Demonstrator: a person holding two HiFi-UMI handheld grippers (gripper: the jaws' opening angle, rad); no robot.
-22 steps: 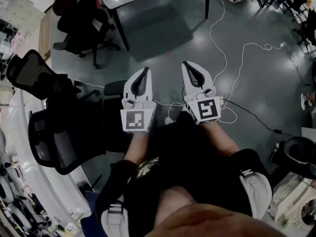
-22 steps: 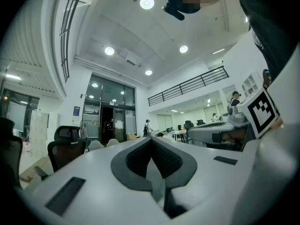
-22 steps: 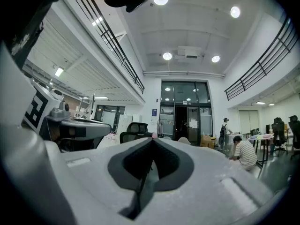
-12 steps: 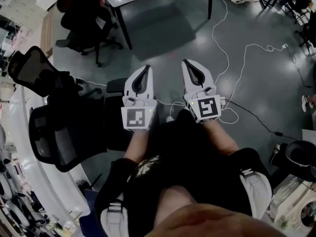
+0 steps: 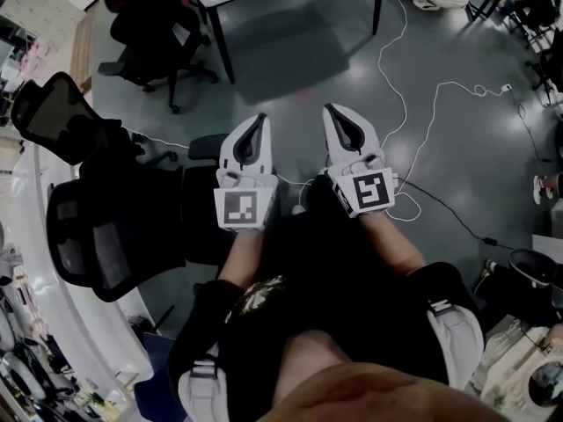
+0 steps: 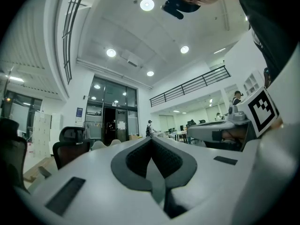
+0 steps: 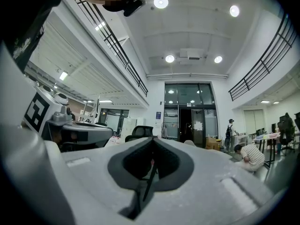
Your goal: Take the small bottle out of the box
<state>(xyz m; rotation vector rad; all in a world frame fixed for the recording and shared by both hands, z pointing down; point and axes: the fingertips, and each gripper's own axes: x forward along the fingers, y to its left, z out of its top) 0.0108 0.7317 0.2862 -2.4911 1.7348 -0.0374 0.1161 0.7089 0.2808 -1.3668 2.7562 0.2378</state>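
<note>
Left gripper [image 5: 259, 120]: jaws pressed together, empty, tips toward frame top.
Right gripper [image 5: 328, 111]: jaws pressed together, empty, alongside, centre frame.

White left tongs [image 5: 259, 121] and right tongs [image 5: 332, 111], black-padded, bear square black markers [image 5: 240, 209]; the top [image 5: 325, 275] is black.

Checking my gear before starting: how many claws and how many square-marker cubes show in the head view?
Claws: 2, left claw and right claw, both shut.
Marker cubes: 2, one on the left, one on the right.
Total: 4.
</note>
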